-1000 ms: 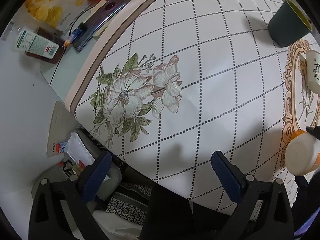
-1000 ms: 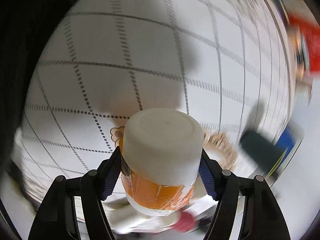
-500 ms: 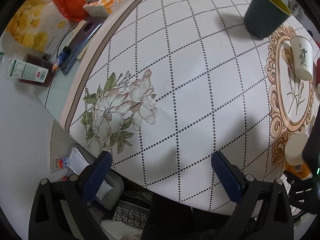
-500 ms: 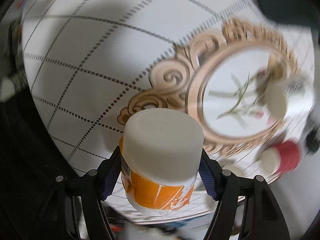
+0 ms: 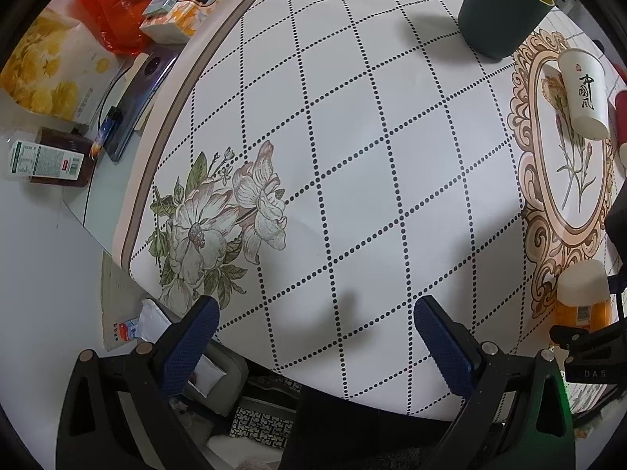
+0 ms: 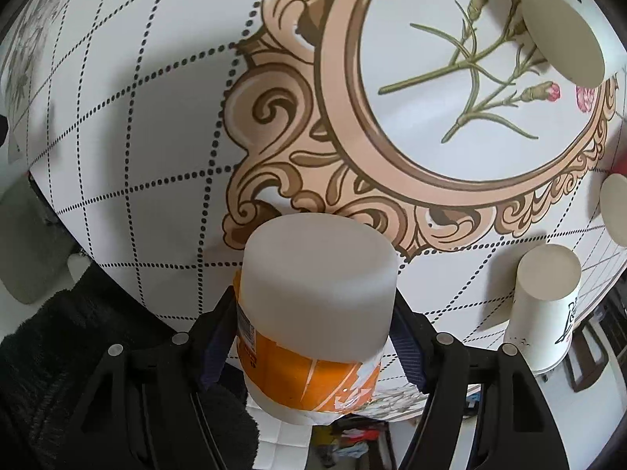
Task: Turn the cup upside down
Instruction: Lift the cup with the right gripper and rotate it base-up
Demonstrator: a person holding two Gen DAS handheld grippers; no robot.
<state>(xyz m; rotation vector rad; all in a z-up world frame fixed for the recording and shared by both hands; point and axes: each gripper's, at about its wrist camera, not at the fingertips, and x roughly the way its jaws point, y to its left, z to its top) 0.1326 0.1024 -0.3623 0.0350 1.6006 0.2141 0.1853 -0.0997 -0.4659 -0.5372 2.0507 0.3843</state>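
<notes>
My right gripper (image 6: pixel 313 333) is shut on a white cup with an orange label (image 6: pixel 313 305), held with its closed base toward the camera above the table's near edge. The same cup shows at the right edge of the left wrist view (image 5: pixel 582 293). My left gripper (image 5: pixel 317 337) is open and empty above the near edge of the white gridded tablecloth (image 5: pixel 352 137).
A dark green cup (image 5: pixel 501 8) stands upright at the back. A white paper cup (image 5: pixel 584 94) (image 6: pixel 564 35) stands upside down on the oval ornament. Another white paper cup (image 6: pixel 544 305) stands upside down at the right; a further cup base (image 6: pixel 615 211) shows beyond it. Clutter lies left of the table.
My right gripper has swung round with the cup, which now points at the oval ornament. The left gripper has drawn back and stays open.
</notes>
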